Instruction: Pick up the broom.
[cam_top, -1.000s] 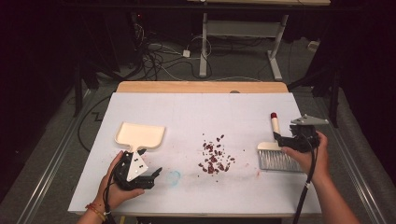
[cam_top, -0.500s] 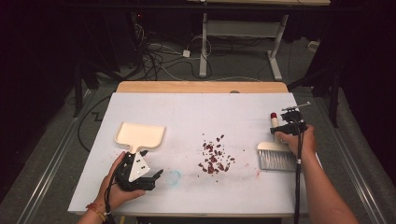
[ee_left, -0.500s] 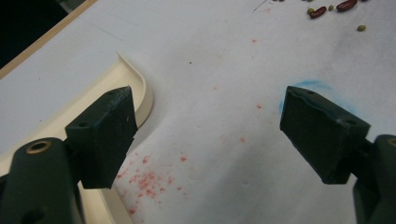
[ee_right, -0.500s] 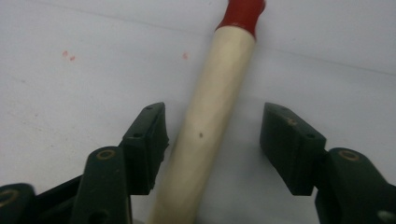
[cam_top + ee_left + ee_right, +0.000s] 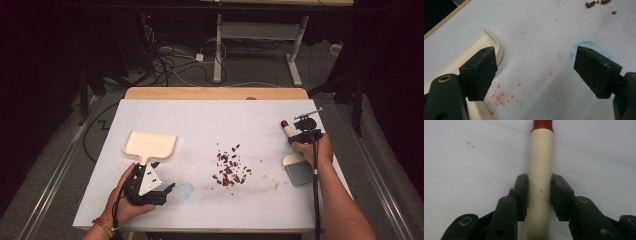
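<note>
- The right gripper (image 5: pixel 539 195) has just been closing its jaws; both pads now press the cream handle of the brush (image 5: pixel 540 170).
- The bristle head (image 5: pixel 298 172) lies behind that gripper, toward the person.
- The left gripper (image 5: pixel 536 72) stands wide, nothing between its jaws.
- The dustpan (image 5: pixel 461 62) seems to touch its left jaw.
- Scattered beans (image 5: pixel 229 167) lie between the grippers.

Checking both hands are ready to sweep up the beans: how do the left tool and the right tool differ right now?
The left tool is open with nothing between its pads, beside the dustpan; the right tool, jaws just closing, is clamped on the brush handle. The left tool rests low near the front edge; the right tool sits at the table's far right. Both are hand-held black two-jaw tools.
</note>
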`<state>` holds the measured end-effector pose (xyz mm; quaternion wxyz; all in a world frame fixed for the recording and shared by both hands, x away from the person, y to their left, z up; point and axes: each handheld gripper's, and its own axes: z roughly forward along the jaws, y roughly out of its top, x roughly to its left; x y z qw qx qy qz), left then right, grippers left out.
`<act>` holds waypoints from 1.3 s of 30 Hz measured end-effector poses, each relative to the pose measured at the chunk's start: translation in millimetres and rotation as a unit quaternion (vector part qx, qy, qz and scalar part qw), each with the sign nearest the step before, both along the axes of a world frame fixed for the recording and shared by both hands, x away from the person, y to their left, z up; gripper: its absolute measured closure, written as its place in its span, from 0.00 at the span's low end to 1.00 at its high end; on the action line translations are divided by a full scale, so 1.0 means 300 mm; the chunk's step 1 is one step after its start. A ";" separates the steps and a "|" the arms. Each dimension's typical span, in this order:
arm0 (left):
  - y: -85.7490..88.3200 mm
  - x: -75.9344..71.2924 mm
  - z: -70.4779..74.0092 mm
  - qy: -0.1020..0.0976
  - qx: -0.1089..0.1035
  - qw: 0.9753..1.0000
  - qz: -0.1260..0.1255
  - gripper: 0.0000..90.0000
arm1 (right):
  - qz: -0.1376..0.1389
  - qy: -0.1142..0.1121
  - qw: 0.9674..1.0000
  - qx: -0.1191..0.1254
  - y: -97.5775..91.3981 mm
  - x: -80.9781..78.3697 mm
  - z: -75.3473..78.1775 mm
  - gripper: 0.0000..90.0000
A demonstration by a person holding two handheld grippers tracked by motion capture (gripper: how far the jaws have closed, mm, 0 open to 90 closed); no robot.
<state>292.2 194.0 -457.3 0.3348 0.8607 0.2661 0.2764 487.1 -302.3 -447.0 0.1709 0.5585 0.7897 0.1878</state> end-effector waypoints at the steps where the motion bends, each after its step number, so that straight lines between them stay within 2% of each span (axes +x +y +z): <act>1: 0.000 0.000 0.000 0.000 0.000 1.000 0.000 0.20 | 0.002 0.000 1.000 0.000 0.000 0.000 0.000 0.77; 5: 0.000 -0.003 0.002 0.000 0.003 1.000 -0.003 0.20 | 0.007 0.000 1.000 0.001 -0.003 0.001 0.001 0.78; 8: 0.003 -0.007 0.007 -0.002 -0.006 1.000 -0.002 0.20 | 0.003 -0.014 0.999 0.031 -0.024 -0.011 -0.004 0.78; 12: 0.004 -0.009 0.007 -0.001 -0.006 1.000 -0.002 0.20 | 0.006 -0.047 0.998 0.047 -0.037 -0.038 0.016 0.78; 13: 0.003 -0.011 0.008 0.000 -0.006 1.000 -0.002 0.20 | 0.006 -0.047 0.998 0.047 -0.037 -0.038 0.016 0.78; 14: 0.003 -0.012 0.008 0.000 -0.006 1.000 -0.002 0.20 | 0.009 -0.061 0.996 0.058 -0.045 -0.052 0.029 0.78; 15: 0.003 -0.014 0.010 0.000 -0.007 1.000 -0.003 0.20 | 0.015 -0.088 0.994 0.065 -0.053 -0.080 0.050 0.78; 16: 0.003 -0.014 0.010 0.000 -0.007 1.000 -0.003 0.20 | 0.017 -0.098 0.993 0.071 -0.055 -0.092 0.058 0.78; 18: -0.001 -0.017 0.011 0.001 -0.009 1.000 -0.001 0.20 | 0.027 -0.129 0.988 0.083 -0.061 -0.128 0.083 0.78; 21: -0.005 -0.018 0.012 0.002 -0.010 1.000 -0.001 0.20 | 0.037 -0.162 0.981 0.097 -0.060 -0.177 0.116 0.78; 26: -0.016 -0.022 0.023 0.003 -0.019 1.000 -0.002 0.20 | 0.055 -0.203 0.970 0.119 -0.049 -0.251 0.155 0.78; 28: -0.020 -0.024 0.034 0.005 -0.037 0.999 -0.004 0.20 | 0.065 -0.217 0.965 0.130 -0.041 -0.282 0.170 0.78; 30: -0.025 -0.027 0.046 0.004 -0.051 0.999 -0.005 0.20 | 0.069 -0.230 0.961 0.133 -0.032 -0.308 0.182 0.78; 31: -0.028 -0.029 0.053 0.003 -0.056 0.998 -0.005 0.20 | 0.073 -0.239 0.958 0.138 -0.030 -0.322 0.189 0.78; 32: -0.031 -0.031 0.059 0.002 -0.061 0.998 -0.006 0.20 | 0.073 -0.243 0.957 0.142 -0.027 -0.332 0.196 0.78; 33: -0.040 -0.034 0.074 0.005 -0.080 0.997 -0.010 0.20 | 0.077 -0.250 0.954 0.149 -0.024 -0.346 0.207 0.78; 34: -0.040 -0.034 0.074 0.005 -0.080 0.997 -0.010 0.20 | 0.079 -0.255 0.952 0.152 -0.021 -0.355 0.215 0.78; 36: -0.057 -0.036 0.102 -0.001 -0.100 0.995 -0.021 0.20 | 0.085 -0.270 0.946 0.159 -0.009 -0.380 0.239 0.78; 37: -0.057 -0.036 0.102 -0.001 -0.100 0.995 -0.021 0.21 | 0.090 -0.273 0.944 0.163 -0.004 -0.386 0.247 0.78; 38: -0.069 -0.036 0.114 -0.003 -0.106 0.994 -0.026 0.21 | 0.092 -0.280 0.940 0.170 0.007 -0.398 0.260 0.78; 39: -0.092 -0.037 0.130 0.004 -0.116 0.993 -0.036 0.21 | 0.096 -0.286 0.938 0.174 0.018 -0.407 0.270 0.78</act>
